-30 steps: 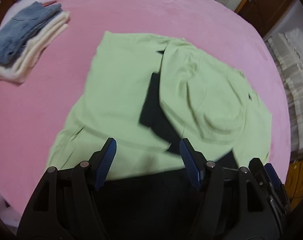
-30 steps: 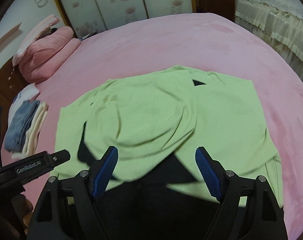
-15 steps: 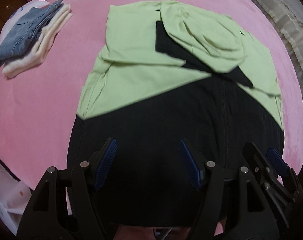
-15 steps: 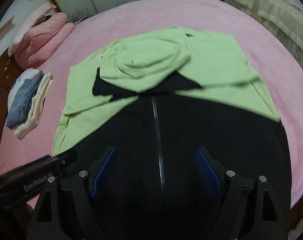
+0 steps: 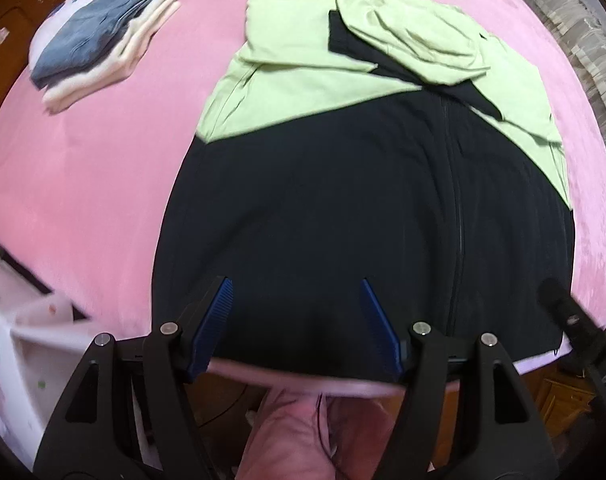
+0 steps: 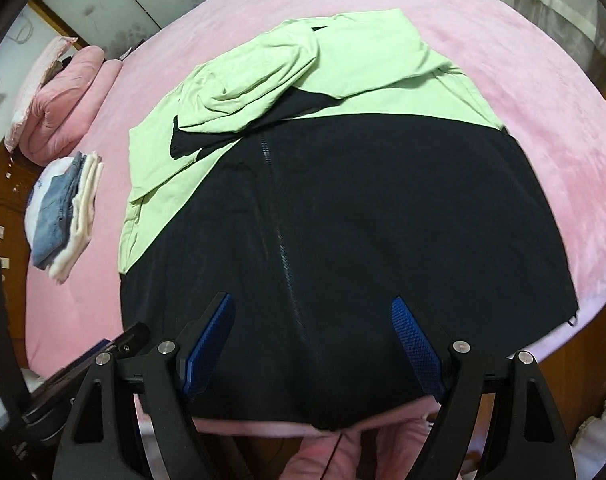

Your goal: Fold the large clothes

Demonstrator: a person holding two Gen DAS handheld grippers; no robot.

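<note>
1. Both claws, left claw [image 5: 297, 320] and right claw [image 6: 313, 340], stood spread, pinching nothing.
2. Beneath and ahead of them, the black-and-green zip jacket [image 6: 343, 220] lay on the pink bed [image 6: 523, 80].

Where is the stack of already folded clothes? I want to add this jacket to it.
The folded stack lies on the pink bed, upper left in the left wrist view, left of the green-and-black jacket, apart from it.
</note>
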